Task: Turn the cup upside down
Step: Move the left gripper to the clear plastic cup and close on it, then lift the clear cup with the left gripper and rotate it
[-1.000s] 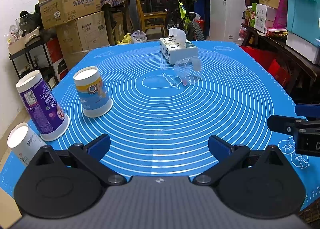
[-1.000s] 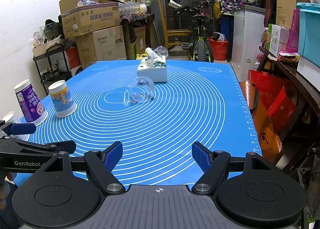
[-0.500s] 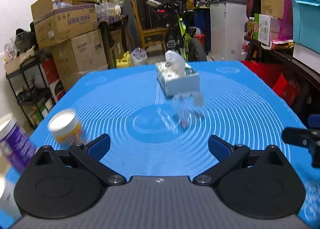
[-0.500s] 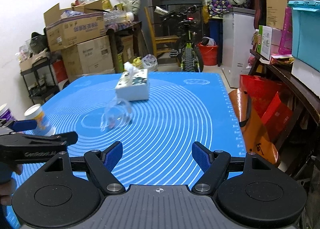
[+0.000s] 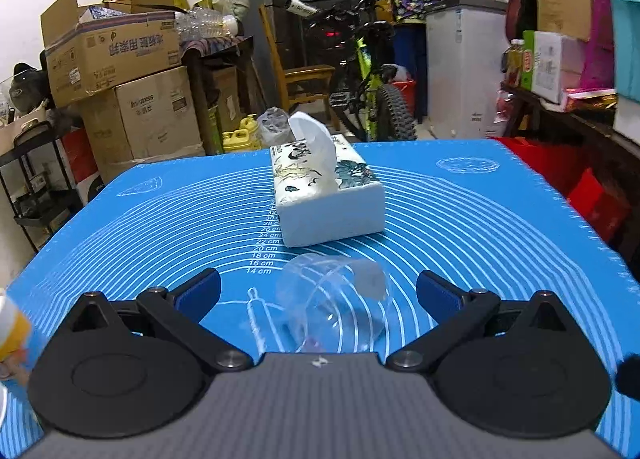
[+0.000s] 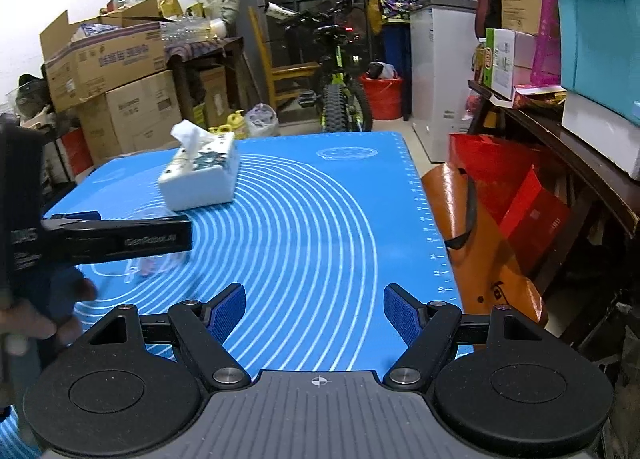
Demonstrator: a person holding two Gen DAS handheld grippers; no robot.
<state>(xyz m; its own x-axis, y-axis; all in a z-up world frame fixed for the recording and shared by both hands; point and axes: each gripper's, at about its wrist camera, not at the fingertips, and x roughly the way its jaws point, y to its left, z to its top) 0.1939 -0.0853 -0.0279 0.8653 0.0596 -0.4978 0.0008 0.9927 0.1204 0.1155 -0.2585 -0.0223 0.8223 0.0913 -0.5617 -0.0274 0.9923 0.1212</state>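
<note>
A clear cup lies on its side on the mat, just before the tissue box.

Clear plastic cup, on its side, blue mat

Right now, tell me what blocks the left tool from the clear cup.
Nothing visible. The clear cup lies on its side on the blue mat, between the open fingers of the left tool; the tissue box sits beyond it.

Tissue box on blue mat; bicycle behind.
</note>
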